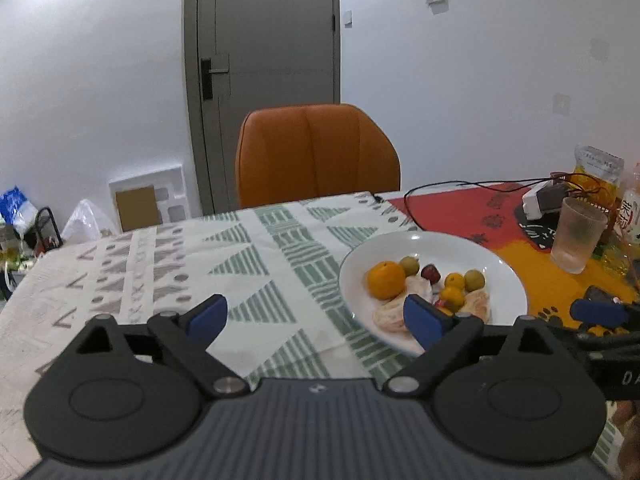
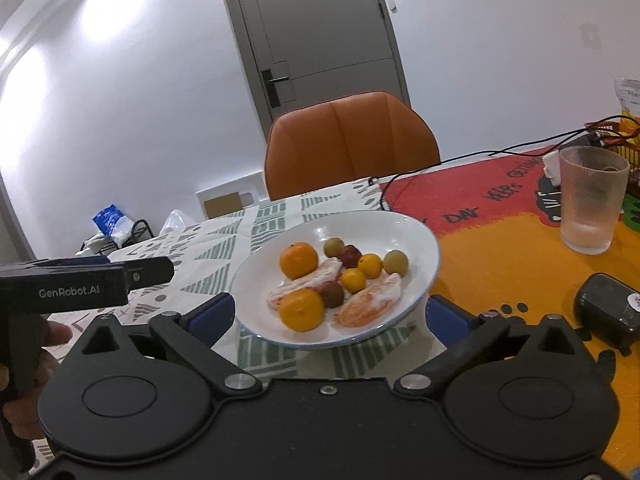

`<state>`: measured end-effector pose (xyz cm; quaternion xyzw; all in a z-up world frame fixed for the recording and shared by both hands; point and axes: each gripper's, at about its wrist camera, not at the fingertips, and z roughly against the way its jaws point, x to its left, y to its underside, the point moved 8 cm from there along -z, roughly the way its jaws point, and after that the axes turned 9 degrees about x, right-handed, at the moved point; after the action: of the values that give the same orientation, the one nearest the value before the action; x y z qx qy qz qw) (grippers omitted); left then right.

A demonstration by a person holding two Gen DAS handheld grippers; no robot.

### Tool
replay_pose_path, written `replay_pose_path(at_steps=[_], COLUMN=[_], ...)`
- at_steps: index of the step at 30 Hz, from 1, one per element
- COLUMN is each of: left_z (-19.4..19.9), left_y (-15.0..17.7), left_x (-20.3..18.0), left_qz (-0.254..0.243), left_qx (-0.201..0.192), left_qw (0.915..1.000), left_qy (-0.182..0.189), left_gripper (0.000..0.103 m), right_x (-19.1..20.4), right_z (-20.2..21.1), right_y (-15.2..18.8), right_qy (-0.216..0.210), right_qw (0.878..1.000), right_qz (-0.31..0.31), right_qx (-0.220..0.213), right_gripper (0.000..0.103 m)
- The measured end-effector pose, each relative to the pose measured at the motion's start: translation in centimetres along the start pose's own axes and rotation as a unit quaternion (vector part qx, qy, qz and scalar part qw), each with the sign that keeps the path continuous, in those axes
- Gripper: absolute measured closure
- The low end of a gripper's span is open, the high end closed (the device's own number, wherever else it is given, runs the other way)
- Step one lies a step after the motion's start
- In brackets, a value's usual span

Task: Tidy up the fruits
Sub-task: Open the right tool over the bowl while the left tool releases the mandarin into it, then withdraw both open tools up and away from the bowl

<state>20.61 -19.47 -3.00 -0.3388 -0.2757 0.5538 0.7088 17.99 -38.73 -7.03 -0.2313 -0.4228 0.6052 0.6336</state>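
Observation:
A white plate (image 2: 424, 248) holds mixed fruit: two oranges (image 2: 298, 259), small yellow kumquats (image 2: 369, 265), green and dark red small fruits, and peeled pomelo segments (image 2: 370, 306). The plate also shows in the left wrist view (image 1: 508, 280), with an orange (image 1: 386, 280) on it. My left gripper (image 1: 316, 316) is open and empty, over the patterned cloth, to the left of the plate. My right gripper (image 2: 330, 316) is open and empty, its fingers spread either side of the plate's near rim.
A frosted glass (image 2: 591, 200) stands right of the plate on the red and orange mat. A black box (image 2: 606, 308) lies at the near right. Cables and bags crowd the far right. An orange chair (image 2: 352, 140) stands behind the table.

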Motion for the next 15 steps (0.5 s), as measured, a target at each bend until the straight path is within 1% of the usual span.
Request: replay_pose_path(at_steps=[3, 7, 10, 11, 12, 15], left_z=[0.6, 1.4, 2.0, 2.2, 2.5, 3.1], left_y=[0.3, 0.7, 1.1, 1.2, 1.4, 1.7], left_x=[0.9, 1.7, 2.1, 2.3, 2.5, 2.9], left_qz=[0.006, 0.015, 0.019, 0.023, 0.026, 0.032], left_qx=[0.007, 0.012, 0.015, 0.015, 0.015, 0.013], left_qw=[0.9999, 0.9997, 0.9997, 0.9996, 0.9996, 0.9994], left_qy=[-0.011, -0.014, -0.009, -0.007, -0.003, 0.003], left_gripper=[0.008, 0.007, 0.005, 0.001, 0.000, 0.000], right_x=[0.6, 1.5, 2.0, 2.2, 2.3, 2.7], right_z=[0.1, 0.5, 0.7, 0.8, 0.9, 1.1], right_y=[0.0, 0.1, 0.2, 0.2, 0.2, 0.4], right_qy=[-0.003, -0.006, -0.009, -0.010, -0.011, -0.015], right_qw=[1.000, 1.000, 1.000, 1.000, 1.000, 1.000], right_qz=[0.003, 0.011, 0.015, 0.017, 0.018, 0.022], right_qx=[0.000, 0.000, 0.000, 0.001, 0.001, 0.004], right_gripper=[0.000, 0.000, 0.000, 0.000, 0.000, 0.000])
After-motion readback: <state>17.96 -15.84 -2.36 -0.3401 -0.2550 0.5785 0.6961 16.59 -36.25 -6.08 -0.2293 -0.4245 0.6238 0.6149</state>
